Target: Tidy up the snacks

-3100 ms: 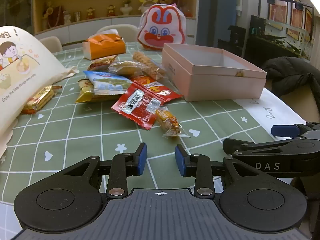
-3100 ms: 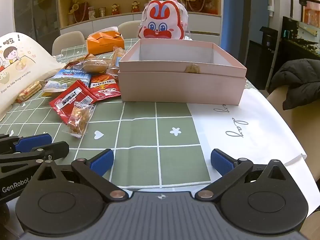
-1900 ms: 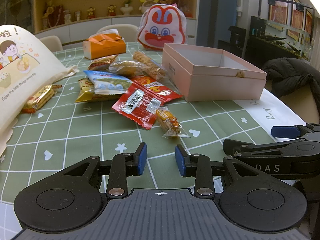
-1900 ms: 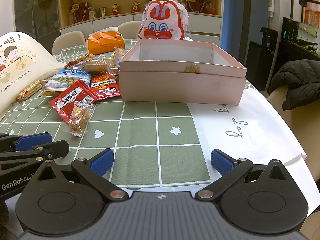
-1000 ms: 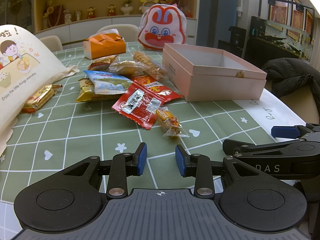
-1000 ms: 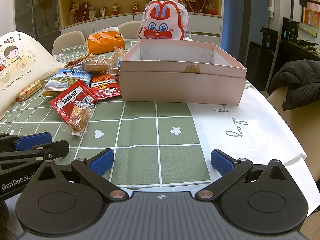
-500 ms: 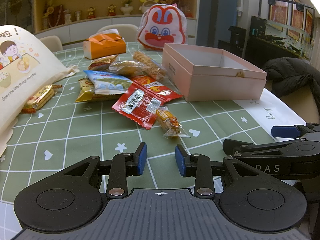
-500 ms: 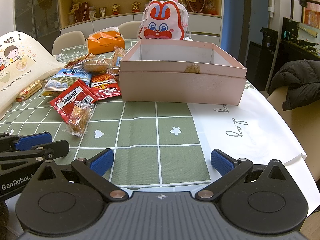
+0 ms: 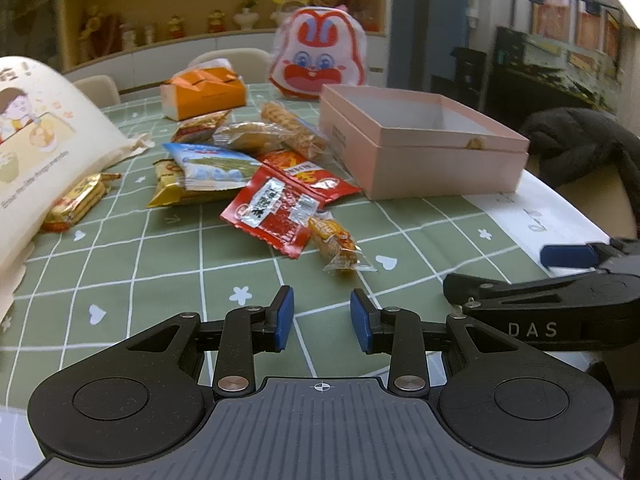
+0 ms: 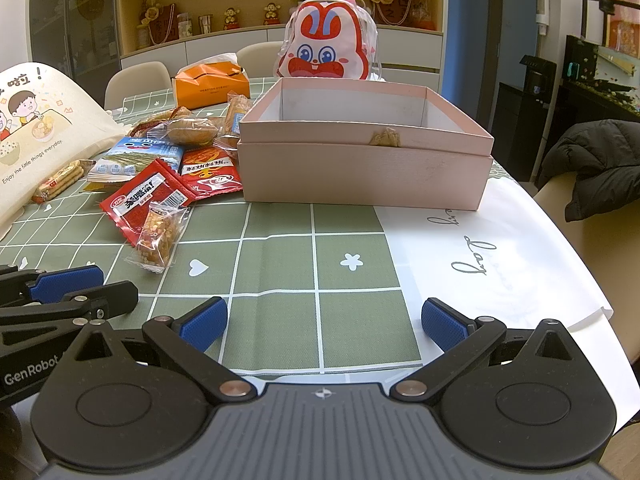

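Note:
Several snack packets lie in a loose pile on the green checked tablecloth: a red packet point(image 9: 271, 211), a small clear-wrapped bar point(image 9: 335, 245) nearest me, and a blue and white packet point(image 9: 212, 165). An open pink box point(image 9: 420, 146) stands to their right; it also shows in the right wrist view point(image 10: 364, 152), with one small snack point(image 10: 385, 137) at its front wall. My left gripper point(image 9: 321, 314) is partly open and empty, low above the cloth before the pile. My right gripper point(image 10: 323, 322) is wide open and empty, before the box.
A cream cartoon tote bag point(image 9: 36, 136) lies at the left with a gold-wrapped bar point(image 9: 76, 202) beside it. An orange tissue box point(image 9: 204, 92) and a rabbit-face bag point(image 9: 318, 64) stand at the back. A dark jacket point(image 10: 600, 160) hangs on a chair at the right. White table edge point(image 10: 520, 248) at right.

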### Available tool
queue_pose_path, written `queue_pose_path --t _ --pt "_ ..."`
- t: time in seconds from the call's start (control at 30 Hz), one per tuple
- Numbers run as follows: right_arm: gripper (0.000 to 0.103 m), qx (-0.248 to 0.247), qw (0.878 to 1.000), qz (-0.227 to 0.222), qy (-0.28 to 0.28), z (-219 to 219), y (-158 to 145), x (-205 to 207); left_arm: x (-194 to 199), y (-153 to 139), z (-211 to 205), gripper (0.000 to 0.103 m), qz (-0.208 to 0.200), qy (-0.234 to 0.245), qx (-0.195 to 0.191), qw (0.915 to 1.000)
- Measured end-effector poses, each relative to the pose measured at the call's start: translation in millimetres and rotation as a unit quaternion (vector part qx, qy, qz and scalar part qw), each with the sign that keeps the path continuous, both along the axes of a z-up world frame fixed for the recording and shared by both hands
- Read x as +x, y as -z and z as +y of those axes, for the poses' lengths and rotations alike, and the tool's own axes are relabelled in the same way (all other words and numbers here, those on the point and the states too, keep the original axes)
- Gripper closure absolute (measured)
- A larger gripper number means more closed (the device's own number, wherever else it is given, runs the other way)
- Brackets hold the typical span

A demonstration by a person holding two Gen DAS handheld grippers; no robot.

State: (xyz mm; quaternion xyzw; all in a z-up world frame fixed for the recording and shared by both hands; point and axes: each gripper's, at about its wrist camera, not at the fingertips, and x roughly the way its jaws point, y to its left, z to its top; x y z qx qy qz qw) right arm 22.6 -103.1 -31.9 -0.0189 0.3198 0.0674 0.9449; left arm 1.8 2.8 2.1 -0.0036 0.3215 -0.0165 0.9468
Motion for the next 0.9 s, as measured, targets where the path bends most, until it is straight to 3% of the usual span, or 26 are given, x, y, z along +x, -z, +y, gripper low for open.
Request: queue_pose_path --t 0.1,0.2,0.33,0.47,0.57,0.7,0.9 --pt "0.0 -0.004 1.0 0.011 -0.022 -2 -2 2 9 -12 22 0.073 0.04 0.037 -0.051 0.9972" --pt "0.0 -0.01 0.997 0.035 -0.069 -6 -8 7 18 -26 57 0.073 0.063 0.029 -0.098 0.9928" --pt "0.0 -0.016 0.994 0.063 -0.088 -9 -13 19 21 -52 109 0.073 0.019 -0.024 -0.08 0.9963" --pt "0.0 -0.021 0.991 0.082 -0.108 0 -13 19 49 -66 167 0.073 -0.039 -0.09 -0.021 0.9949" --pt "0.0 -0.032 0.989 0.069 -0.123 10 -15 15 83 -64 204 0.073 -0.027 -0.141 0.017 0.9895" --pt "0.0 -0.023 0.991 0.039 -0.13 20 -22 8 115 -46 241 0.073 0.032 -0.157 -0.03 0.9867" --pt "0.0 0.009 0.993 0.031 -0.116 14 -30 16 121 -28 256 0.081 0.048 -0.165 -0.054 0.9837"
